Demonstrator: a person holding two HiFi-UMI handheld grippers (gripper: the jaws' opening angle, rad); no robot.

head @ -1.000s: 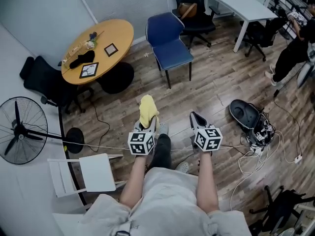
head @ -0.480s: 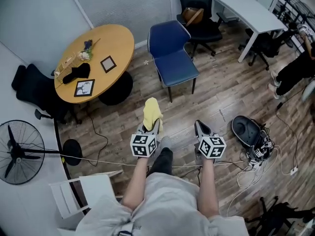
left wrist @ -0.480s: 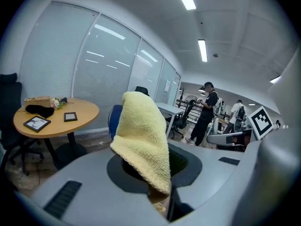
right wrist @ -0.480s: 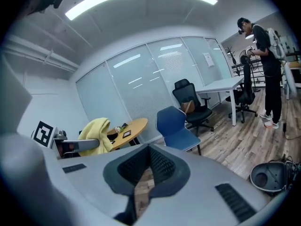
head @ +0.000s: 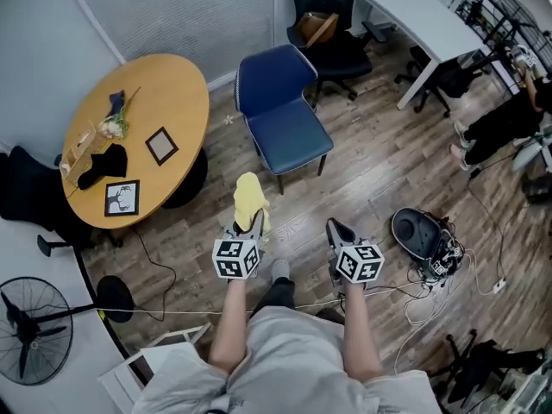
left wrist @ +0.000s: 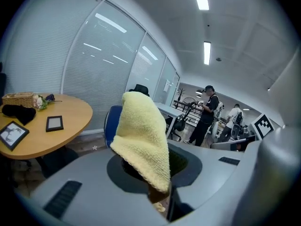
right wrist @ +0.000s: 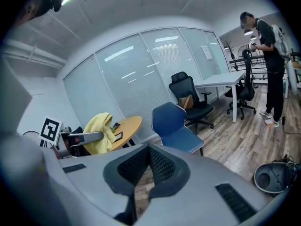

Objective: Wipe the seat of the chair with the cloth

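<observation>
The blue chair [head: 280,110] stands on the wood floor ahead of me, its seat [head: 291,136] bare. My left gripper [head: 250,222] is shut on a yellow cloth [head: 249,198], which drapes over its tip just short of the chair's front legs. In the left gripper view the cloth [left wrist: 141,135] covers the jaws and hides most of the chair [left wrist: 111,124]. My right gripper [head: 335,229] is held level beside the left one, shut with nothing in it. The right gripper view shows the chair [right wrist: 176,126] ahead and the cloth [right wrist: 101,133] to the left.
A round wooden table [head: 164,102] with picture frames stands to the chair's left. Behind the chair are a black office chair [head: 332,33] and a white desk [head: 423,15]. A black device with tangled cables [head: 418,231] lies at the right. A fan [head: 30,330] stands at the lower left.
The view has shifted forward and the blue chair now lies closer to both grippers. The left gripper still holds the cloth; the right stays shut.
</observation>
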